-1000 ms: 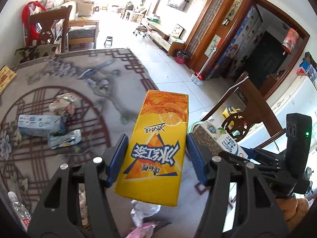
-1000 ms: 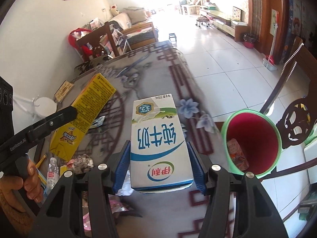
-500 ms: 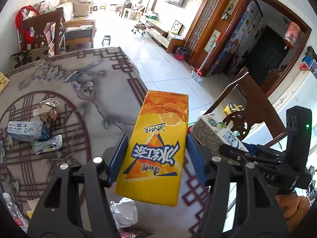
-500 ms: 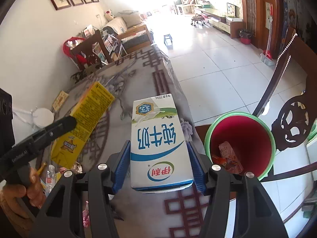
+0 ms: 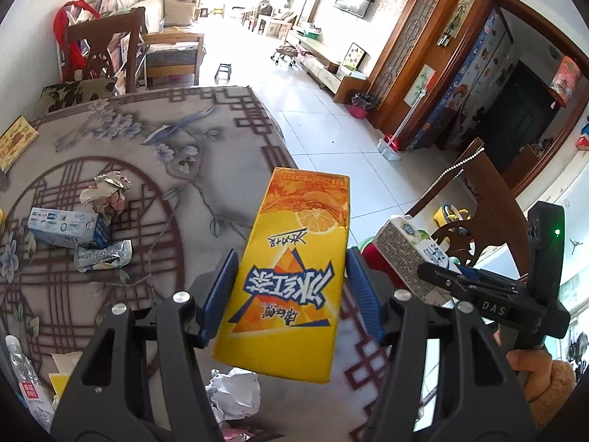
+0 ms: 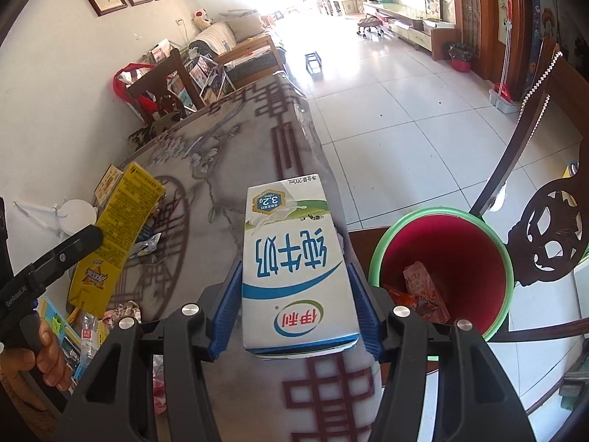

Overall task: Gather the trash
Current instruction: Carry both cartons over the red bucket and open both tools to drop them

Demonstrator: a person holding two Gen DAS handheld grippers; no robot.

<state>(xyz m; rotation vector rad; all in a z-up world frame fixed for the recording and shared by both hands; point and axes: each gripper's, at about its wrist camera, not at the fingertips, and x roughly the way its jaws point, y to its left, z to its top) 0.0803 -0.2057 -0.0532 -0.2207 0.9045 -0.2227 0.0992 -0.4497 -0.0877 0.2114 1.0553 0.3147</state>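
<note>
My left gripper [image 5: 291, 294] is shut on a yellow iced-tea carton [image 5: 294, 272] and holds it above the table's right part. My right gripper [image 6: 294, 302] is shut on a white milk carton [image 6: 294, 269] over the table's edge, just left of a red bin with a green rim [image 6: 441, 269] that holds a few wrappers. The milk carton also shows in the left wrist view [image 5: 408, 254], and the tea carton in the right wrist view [image 6: 114, 235]. The bin is mostly hidden in the left wrist view.
On the patterned tablecloth [image 5: 206, 169] lie a blue-white carton [image 5: 66, 226], a crumpled foil ball [image 5: 106, 195], a flattened wrapper [image 5: 103, 256], crumpled paper [image 5: 235, 394] and a water bottle [image 5: 29, 386]. A wooden chair [image 6: 545, 235] stands behind the bin.
Both grippers have shifted right along the table with their cartons. The milk carton now sits closer to the bin, which looms larger in the right wrist view.
</note>
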